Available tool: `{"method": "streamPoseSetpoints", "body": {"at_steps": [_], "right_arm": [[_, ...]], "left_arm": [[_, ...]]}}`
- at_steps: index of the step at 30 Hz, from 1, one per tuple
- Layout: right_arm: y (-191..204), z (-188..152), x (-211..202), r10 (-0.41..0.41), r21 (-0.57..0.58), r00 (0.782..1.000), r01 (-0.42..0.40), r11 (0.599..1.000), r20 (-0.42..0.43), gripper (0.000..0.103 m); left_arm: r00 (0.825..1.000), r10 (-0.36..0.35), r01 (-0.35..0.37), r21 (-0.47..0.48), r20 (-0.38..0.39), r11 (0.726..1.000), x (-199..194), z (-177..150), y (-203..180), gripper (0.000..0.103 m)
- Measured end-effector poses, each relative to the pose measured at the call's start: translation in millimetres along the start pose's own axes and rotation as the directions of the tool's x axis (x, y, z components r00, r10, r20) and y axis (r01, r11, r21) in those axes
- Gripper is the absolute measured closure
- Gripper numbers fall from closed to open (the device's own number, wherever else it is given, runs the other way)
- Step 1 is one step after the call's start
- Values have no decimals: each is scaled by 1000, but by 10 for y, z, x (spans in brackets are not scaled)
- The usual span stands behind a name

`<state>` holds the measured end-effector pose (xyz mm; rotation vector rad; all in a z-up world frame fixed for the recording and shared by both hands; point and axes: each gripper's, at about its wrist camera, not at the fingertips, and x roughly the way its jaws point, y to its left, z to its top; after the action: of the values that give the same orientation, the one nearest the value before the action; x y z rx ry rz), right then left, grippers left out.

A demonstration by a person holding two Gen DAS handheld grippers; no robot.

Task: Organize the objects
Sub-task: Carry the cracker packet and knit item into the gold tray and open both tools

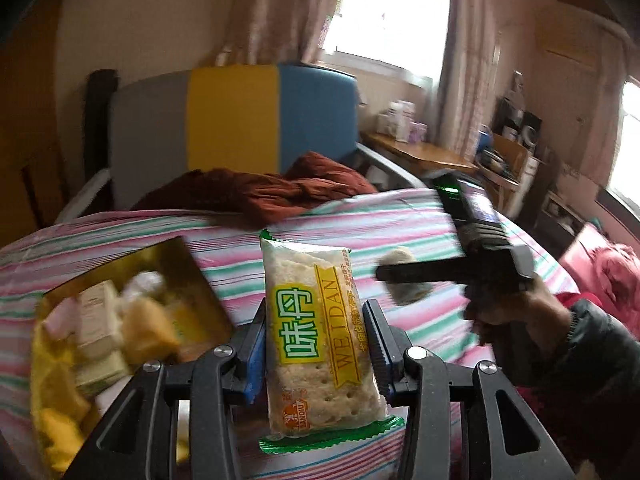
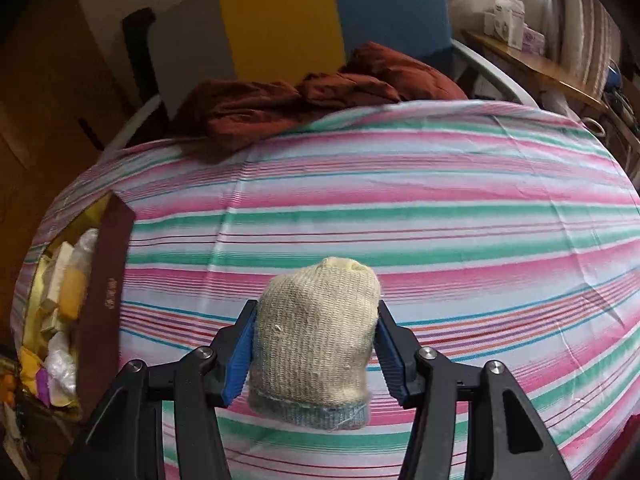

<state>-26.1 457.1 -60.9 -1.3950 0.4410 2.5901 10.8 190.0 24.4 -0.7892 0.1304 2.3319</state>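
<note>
Above the striped bedspread point(image 1: 400, 216), just right of the gold-lined box point(image 1: 188, 264), your left gripper point(image 1: 318, 344) has the cracker packet point(image 1: 316, 332) clamped upright between its blue pads, jaws drawn in narrow against the packet's long edges. Judge it light but brittle: the crackers inside will snap under more squeeze, and the glossy film could slide, so grip the long edges at mid-height, not the crimped green ends. Further right of the box, your right gripper point(image 2: 316, 344) is closed about halfway on a rolled knit sock point(image 2: 316, 320), pads pressing its sides, over bare bedspread. It looks soft and springy, safe to pinch firmly across the middle of the roll. The box sits at the left edge of the bed, already crowded with wrapped snacks point(image 1: 120, 320), its dark red wall point(image 2: 104, 300) facing the sock. Beyond the box, near the headboard, lies a rumpled rust-red garment point(image 2: 320, 96).
</note>
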Motion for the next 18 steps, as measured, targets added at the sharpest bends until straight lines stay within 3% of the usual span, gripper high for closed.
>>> {"method": "streamPoseSetpoints", "body": {"at_steps": [6, 10, 18], "right_arm": [[411, -48, -142, 70, -69, 997, -68, 995, 27, 48], [816, -159, -242, 135, -113, 990, -130, 985, 34, 48], [1582, -390, -400, 277, -187, 960, -265, 946, 41, 48]], "left_arm": [[991, 133, -135, -87, -32, 987, -102, -159, 633, 59], [975, 213, -221, -165, -61, 961, -177, -320, 1049, 59], [947, 313, -322, -211, -76, 923, -327, -497, 1417, 59]]}}
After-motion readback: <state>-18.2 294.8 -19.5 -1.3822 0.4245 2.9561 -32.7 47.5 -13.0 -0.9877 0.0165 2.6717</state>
